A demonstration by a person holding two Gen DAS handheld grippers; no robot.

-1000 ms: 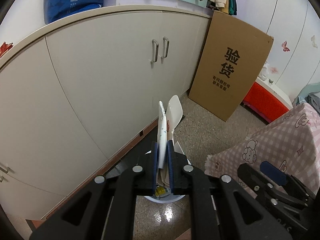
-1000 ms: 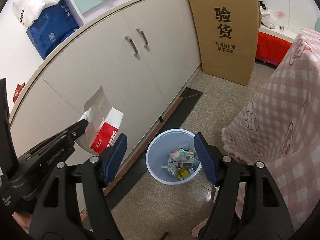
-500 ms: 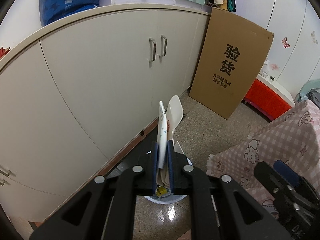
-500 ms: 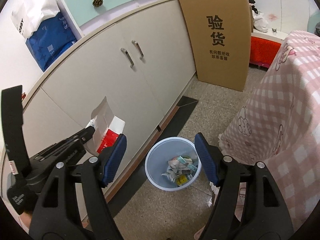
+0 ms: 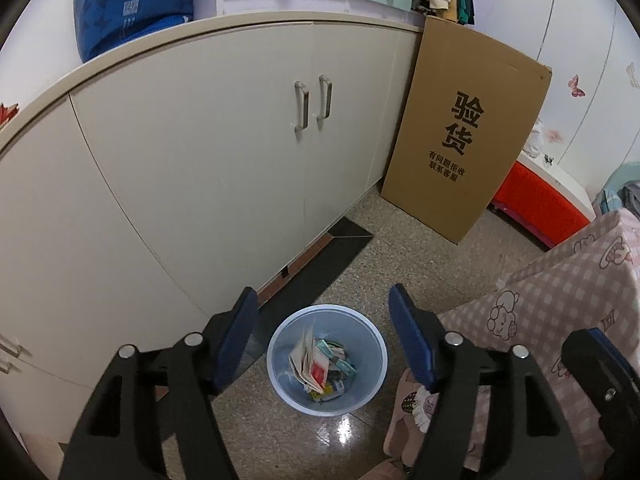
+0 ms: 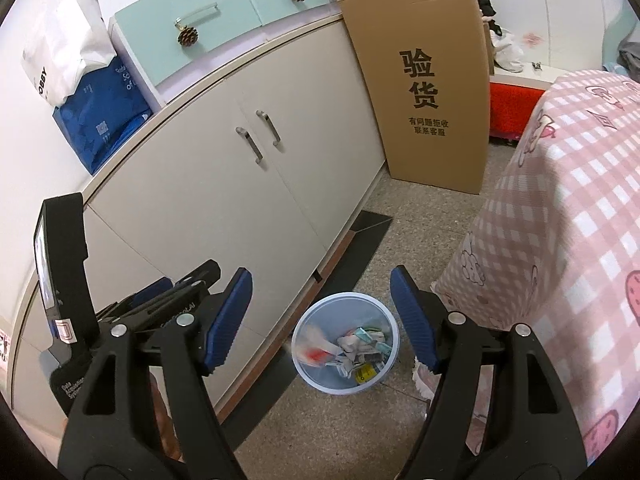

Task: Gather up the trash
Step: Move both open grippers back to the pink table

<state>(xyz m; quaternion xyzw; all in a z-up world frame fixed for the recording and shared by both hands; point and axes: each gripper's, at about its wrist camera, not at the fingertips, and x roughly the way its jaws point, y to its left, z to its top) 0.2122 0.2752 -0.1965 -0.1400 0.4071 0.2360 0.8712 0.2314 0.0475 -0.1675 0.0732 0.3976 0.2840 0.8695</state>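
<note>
A pale blue trash bin (image 5: 280, 384) stands on the floor by the cabinets, holding several wrappers. A red and white carton (image 5: 310, 364) lies inside it; in the right wrist view the carton (image 6: 314, 346) is blurred in the bin (image 6: 384, 376). My left gripper (image 5: 322, 340) is open and empty, high above the bin. It also shows at the left of the right wrist view (image 6: 176, 288). My right gripper (image 6: 322, 318) is open and empty, also above the bin.
Cream cabinets (image 5: 192, 168) run along the left. A tall cardboard sheet (image 5: 468, 140) leans at the cabinet's end. A pink checked cloth (image 6: 560, 240) covers furniture on the right. A red box (image 5: 536, 204) sits behind. A slipper (image 5: 412, 408) lies by the bin.
My left gripper has opened and let go of the carton, which has dropped into the bin. The right gripper has stayed open and drifted slightly back.
</note>
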